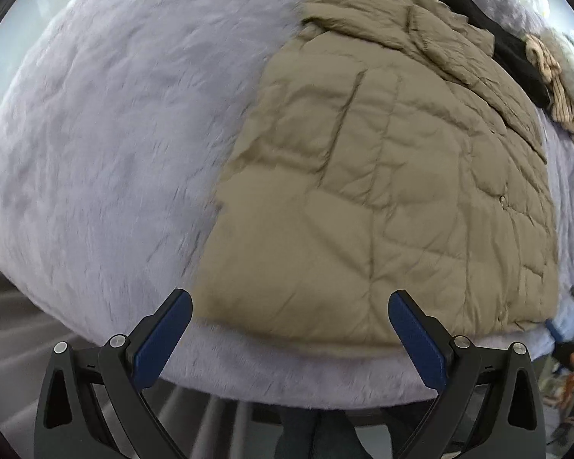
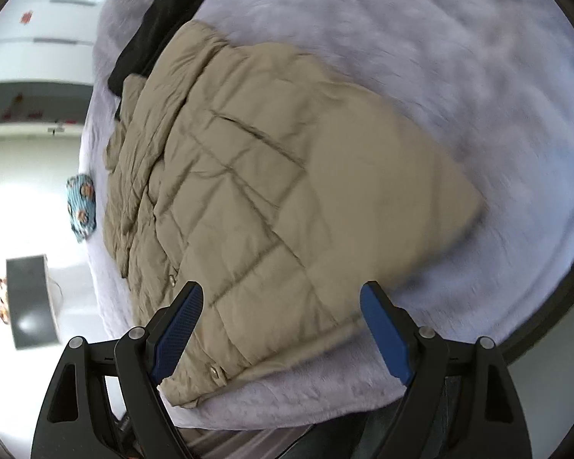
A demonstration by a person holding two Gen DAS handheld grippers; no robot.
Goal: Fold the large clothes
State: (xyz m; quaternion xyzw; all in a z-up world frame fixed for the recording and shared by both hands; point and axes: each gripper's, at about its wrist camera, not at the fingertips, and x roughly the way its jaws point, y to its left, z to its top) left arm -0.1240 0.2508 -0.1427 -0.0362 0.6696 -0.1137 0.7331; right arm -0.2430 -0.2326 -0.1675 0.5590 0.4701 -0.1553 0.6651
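Note:
A tan quilted puffer jacket [image 1: 382, 191] lies flat on a pale lilac fluffy blanket [image 1: 114, 153], its hem toward me and its hood at the far end. My left gripper [image 1: 291, 306] is open and empty, hovering above the jacket's near hem. In the right wrist view the same jacket [image 2: 248, 191] lies on the blanket [image 2: 440, 57]. My right gripper [image 2: 283, 298] is open and empty over the jacket's near snap-button edge.
A black garment [image 1: 509, 49] and a tan striped one [image 1: 555, 88] lie beyond the jacket's hood. A blue patterned cloth [image 2: 81, 206] sits at the bed's left edge. A dark box [image 2: 30, 302] stands on the white floor. The bed's front edge is just below both grippers.

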